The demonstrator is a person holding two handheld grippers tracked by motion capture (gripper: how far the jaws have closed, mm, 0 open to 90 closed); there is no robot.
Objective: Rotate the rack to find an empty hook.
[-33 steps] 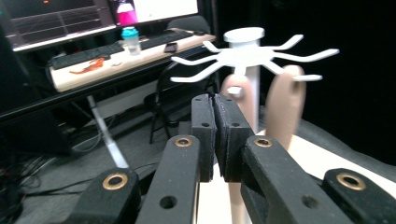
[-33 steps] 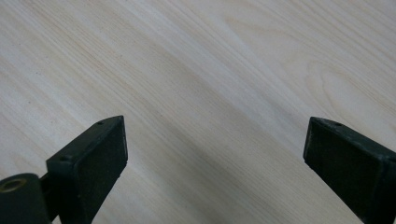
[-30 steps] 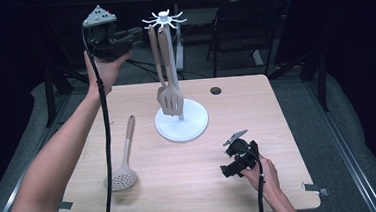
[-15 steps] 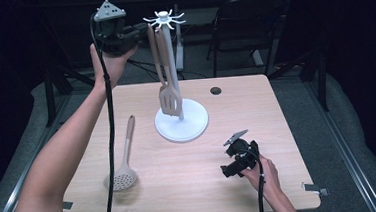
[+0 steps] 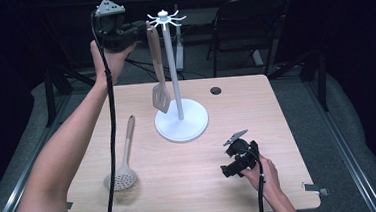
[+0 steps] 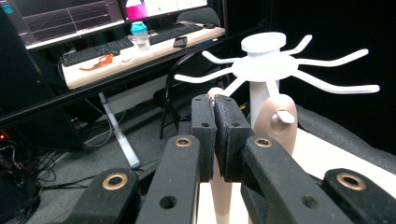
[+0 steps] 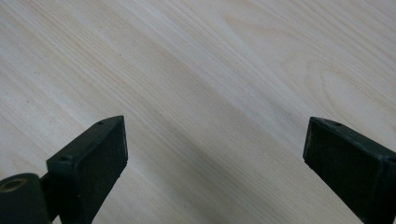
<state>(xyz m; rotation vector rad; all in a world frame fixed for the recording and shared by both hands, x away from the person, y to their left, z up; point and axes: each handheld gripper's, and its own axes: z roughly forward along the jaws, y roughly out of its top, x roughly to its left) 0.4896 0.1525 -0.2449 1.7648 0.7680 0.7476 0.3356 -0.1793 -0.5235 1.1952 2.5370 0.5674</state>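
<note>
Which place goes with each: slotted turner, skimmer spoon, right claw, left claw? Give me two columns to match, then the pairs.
Things:
1. slotted turner
2. skimmer spoon
3. right claw
4. left claw

Places or states:
A. open, low over the table's near right part
B. lying flat on the table, left of the stand
C. shut on a handle's top by the stand's hooks
D. hanging upright beside the stand's pole

Pairs: 1-D, 2-B, 3-A, 4-C

The pale wooden desk point(image 5: 147, 199) carries a white stand point(image 5: 182, 122) near its middle, a skimmer point(image 5: 122, 163) lying flat to the left, and the right gripper point(image 5: 227, 156) resting at the front right.
</note>
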